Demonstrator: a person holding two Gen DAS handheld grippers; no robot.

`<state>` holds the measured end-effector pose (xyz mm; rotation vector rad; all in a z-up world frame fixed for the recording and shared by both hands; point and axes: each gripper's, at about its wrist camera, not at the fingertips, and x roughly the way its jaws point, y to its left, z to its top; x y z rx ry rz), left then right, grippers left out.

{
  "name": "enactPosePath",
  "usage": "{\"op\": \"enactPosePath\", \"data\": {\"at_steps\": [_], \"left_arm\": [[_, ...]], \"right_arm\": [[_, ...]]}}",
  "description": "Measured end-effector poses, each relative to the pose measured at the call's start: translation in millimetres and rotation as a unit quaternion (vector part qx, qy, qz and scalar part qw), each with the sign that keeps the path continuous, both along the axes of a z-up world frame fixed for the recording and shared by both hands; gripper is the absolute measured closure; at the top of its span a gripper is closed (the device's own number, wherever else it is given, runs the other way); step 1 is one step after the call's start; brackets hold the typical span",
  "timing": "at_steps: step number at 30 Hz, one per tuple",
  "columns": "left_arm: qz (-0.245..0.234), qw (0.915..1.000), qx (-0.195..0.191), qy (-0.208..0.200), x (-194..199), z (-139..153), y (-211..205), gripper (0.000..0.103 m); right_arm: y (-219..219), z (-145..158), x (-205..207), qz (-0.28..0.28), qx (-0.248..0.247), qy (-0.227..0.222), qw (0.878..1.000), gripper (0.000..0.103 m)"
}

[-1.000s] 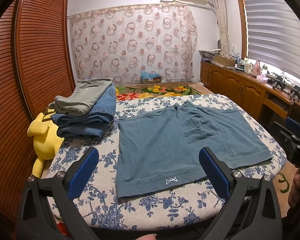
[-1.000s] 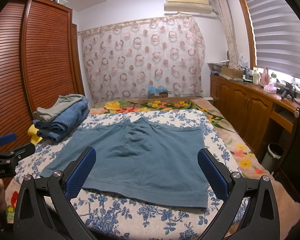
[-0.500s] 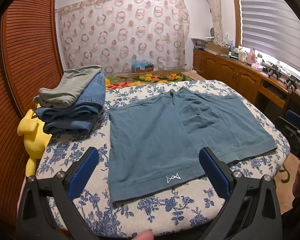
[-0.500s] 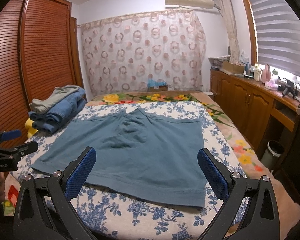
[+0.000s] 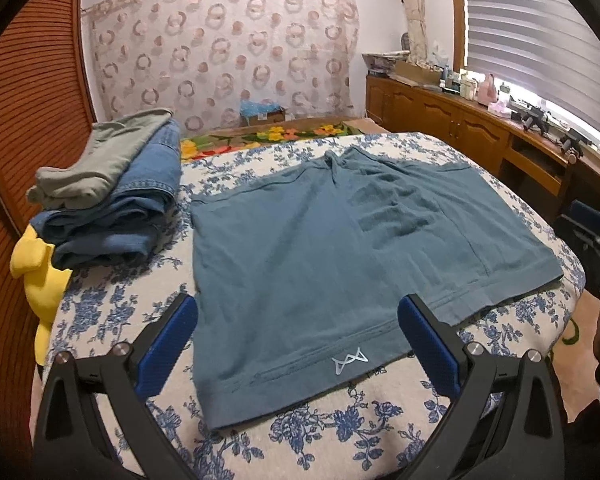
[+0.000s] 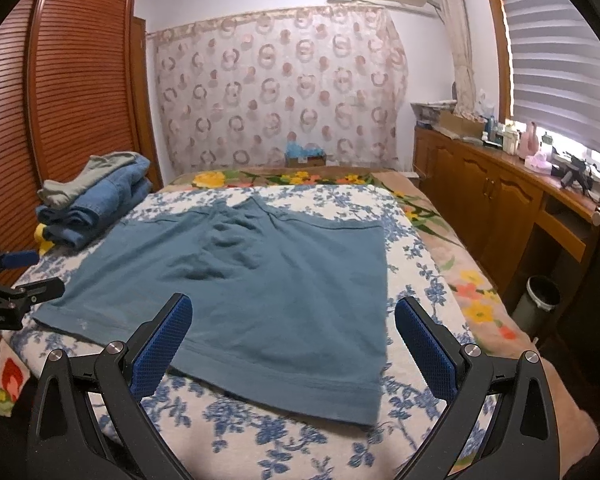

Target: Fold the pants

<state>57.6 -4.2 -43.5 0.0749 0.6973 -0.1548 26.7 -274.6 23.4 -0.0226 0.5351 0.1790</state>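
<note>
Your left gripper (image 5: pixel 298 334) hangs with its jaws spread wide over the near hem of the blue shorts (image 5: pixel 340 248), close to the small white logo (image 5: pixel 349 361), gripping nothing. Your right gripper (image 6: pixel 293 336) is likewise spread wide and empty above the other leg's hem. The shorts lie flat and unfolded on the flowered bedcover (image 5: pixel 112 312), waistband at the far side, with a stack of folded clothes (image 5: pixel 108 188) just beside them on the left.
</note>
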Motion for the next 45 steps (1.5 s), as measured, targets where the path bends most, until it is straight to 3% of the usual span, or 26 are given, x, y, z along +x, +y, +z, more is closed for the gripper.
{"op": "enactPosePath", "data": {"at_steps": [8, 13, 15, 20, 25, 32, 38, 40, 45], "left_arm": [[-0.008, 0.9997, -0.019, 0.013, 6.7, -12.3, 10.3, 0.007], [-0.002, 0.9994, -0.029, 0.020, 3.7, -20.5, 23.7, 0.019], [0.004, 0.9990, -0.035, 0.028, 2.6, -26.1, 31.1, 0.029], [0.023, 0.9974, -0.046, 0.051, -4.0, -41.2, 51.7, 0.035], [0.033, 0.9964, -0.046, 0.063, -5.7, -50.7, 61.0, 0.035], [0.035, 0.9963, -0.049, 0.061, -9.1, -50.8, 63.9, 0.035], [0.036, 0.9964, -0.049, 0.059, -14.1, -50.8, 65.8, 0.035], [0.036, 0.9965, -0.048, 0.058, -15.0, -50.3, 65.0, 0.035], [0.038, 0.9962, -0.052, 0.059, -17.7, -49.7, 63.5, 0.038]], "right_arm": [[-16.1, -9.0, 11.3, 0.002, -0.006, 0.018, 1.000, 0.009], [-23.9, -20.7, 11.1, 0.002, -0.008, 0.039, 0.999, 0.018], [-25.3, -23.9, 10.5, 0.004, -0.011, 0.045, 0.999, 0.020], [-29.8, -32.8, 9.2, 0.003, -0.020, 0.062, 0.998, 0.025], [-35.6, -41.6, 16.9, -0.003, -0.026, 0.086, 0.996, 0.043], [-43.6, -53.9, 10.9, 0.002, -0.021, 0.121, 0.992, 0.056], [-45.5, -52.2, 5.0, 0.011, -0.014, 0.131, 0.991, 0.080], [-46.2, -51.4, 4.2, 0.012, -0.016, 0.129, 0.991, 0.095], [-50.5, -42.1, -5.3, 0.017, -0.020, 0.119, 0.993, 0.099]]}}
